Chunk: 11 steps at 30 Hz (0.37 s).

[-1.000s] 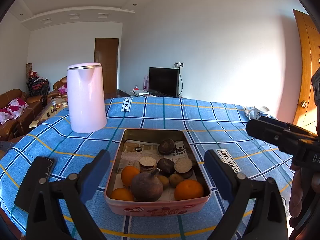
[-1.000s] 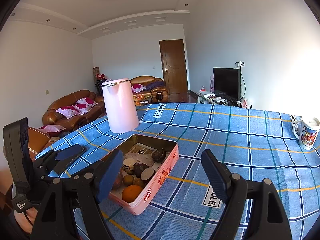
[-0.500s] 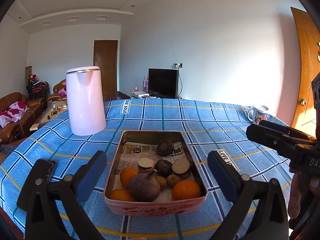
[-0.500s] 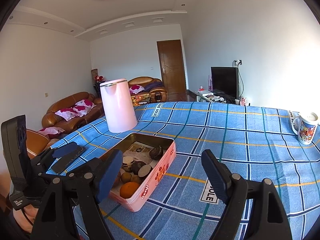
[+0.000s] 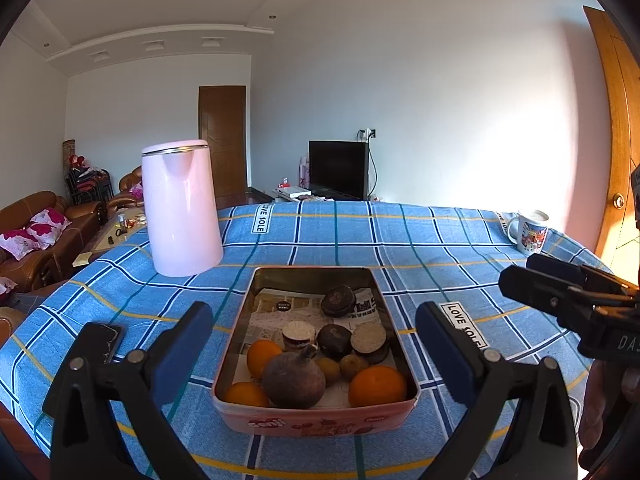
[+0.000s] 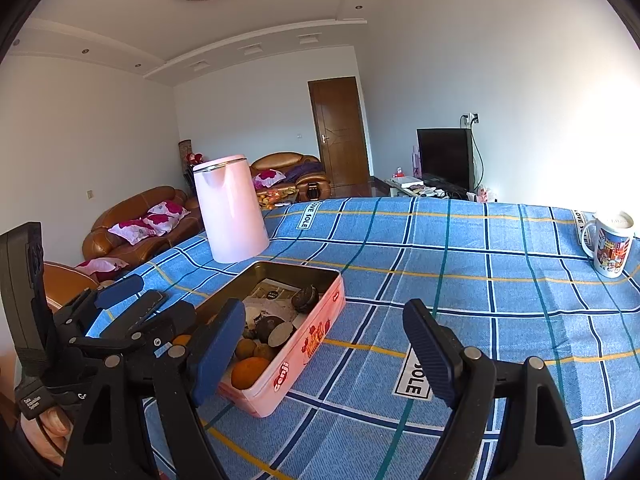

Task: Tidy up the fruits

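Both claws hang released before the pink tin [image 5: 316,412] — the left claw [image 5: 316,354], just widened and empty, frames its fruit, likely choosing; the right claw [image 6: 326,354] waits beside.

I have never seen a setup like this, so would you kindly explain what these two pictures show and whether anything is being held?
No robot here: a person holds a two-finger clamp in each hand, and each clamp carries a wide-angle camera looking along its fingers. One picture is from the left gripper, the other from the right gripper; each also catches the other gripper at its edge.

Both look over a table with a blue checked cloth. On it stand a pink tin of oranges and dark fruits, a pink kettle, a mug and a phone.

Nothing is held. Both grippers are open; the left one's fingers have just been opening and stand either side of the tin without touching it.
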Tool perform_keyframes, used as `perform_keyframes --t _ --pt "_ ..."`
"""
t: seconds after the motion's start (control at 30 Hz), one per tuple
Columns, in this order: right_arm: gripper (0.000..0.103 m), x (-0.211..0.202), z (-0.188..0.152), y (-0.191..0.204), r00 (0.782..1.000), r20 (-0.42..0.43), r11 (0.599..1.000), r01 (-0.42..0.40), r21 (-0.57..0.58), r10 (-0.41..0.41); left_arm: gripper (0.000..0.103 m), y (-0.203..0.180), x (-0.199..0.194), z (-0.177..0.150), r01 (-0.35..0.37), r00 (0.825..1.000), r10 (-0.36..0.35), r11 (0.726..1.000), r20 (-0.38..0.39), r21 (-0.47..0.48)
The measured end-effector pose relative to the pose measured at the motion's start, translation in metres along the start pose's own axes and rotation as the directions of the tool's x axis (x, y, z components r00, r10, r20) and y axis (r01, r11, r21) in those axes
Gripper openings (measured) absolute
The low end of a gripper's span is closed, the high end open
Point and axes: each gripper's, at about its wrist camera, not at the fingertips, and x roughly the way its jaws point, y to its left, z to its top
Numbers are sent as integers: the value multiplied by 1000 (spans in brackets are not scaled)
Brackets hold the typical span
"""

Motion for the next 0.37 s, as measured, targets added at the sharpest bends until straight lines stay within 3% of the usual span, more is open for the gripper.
perform_keyframes --t 0.37 --pt "82 3 -5 -13 1000 -21 1000 21 9 -21 103 1 1 -3 29 999 -29 1000 -17 -5"
